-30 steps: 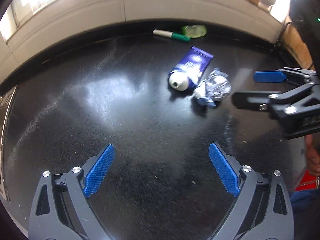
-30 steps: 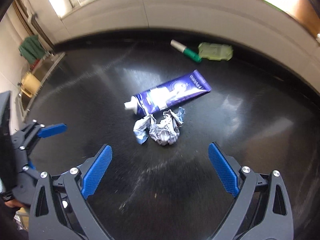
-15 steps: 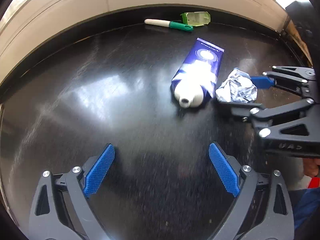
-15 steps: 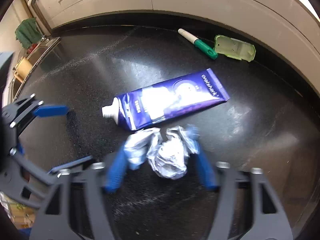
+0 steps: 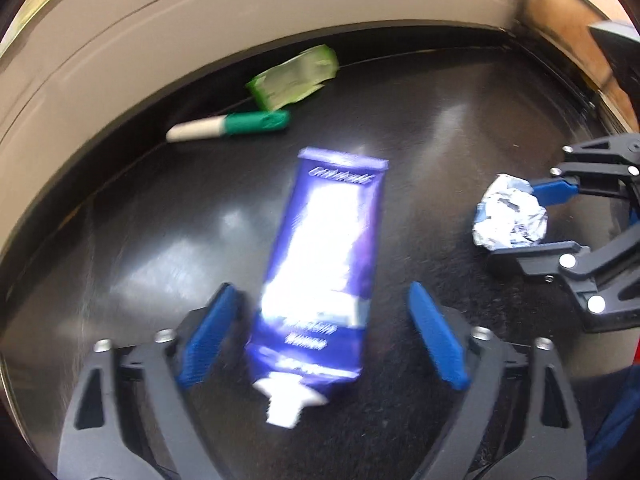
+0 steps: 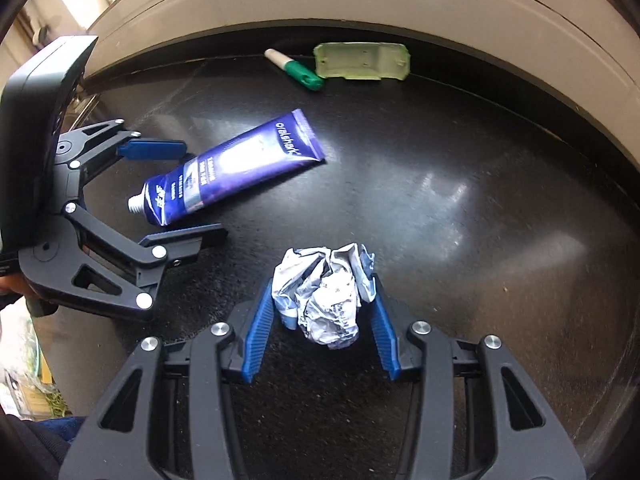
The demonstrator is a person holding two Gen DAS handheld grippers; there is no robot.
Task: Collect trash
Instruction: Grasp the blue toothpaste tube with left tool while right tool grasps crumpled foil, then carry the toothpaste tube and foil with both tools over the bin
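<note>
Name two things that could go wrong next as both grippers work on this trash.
The crumpled wrapper sits loosely between the right gripper jaws, near their tips; it might slip out on lifting. The left gripper straddles the purple tube near its cap end, so the tube could tilt or swing once raised.

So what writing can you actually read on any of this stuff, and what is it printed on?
"oralshark", as best it reads: white letters near the flat end of the purple tube.
Smaller white print near the tube's cap end: too small to read.
Print on the crumpled wrapper held by the right gripper: creased, unreadable.
Left wrist view: the tube is too blurred to read.
Green marker and green plastic piece: no writing visible.
</note>
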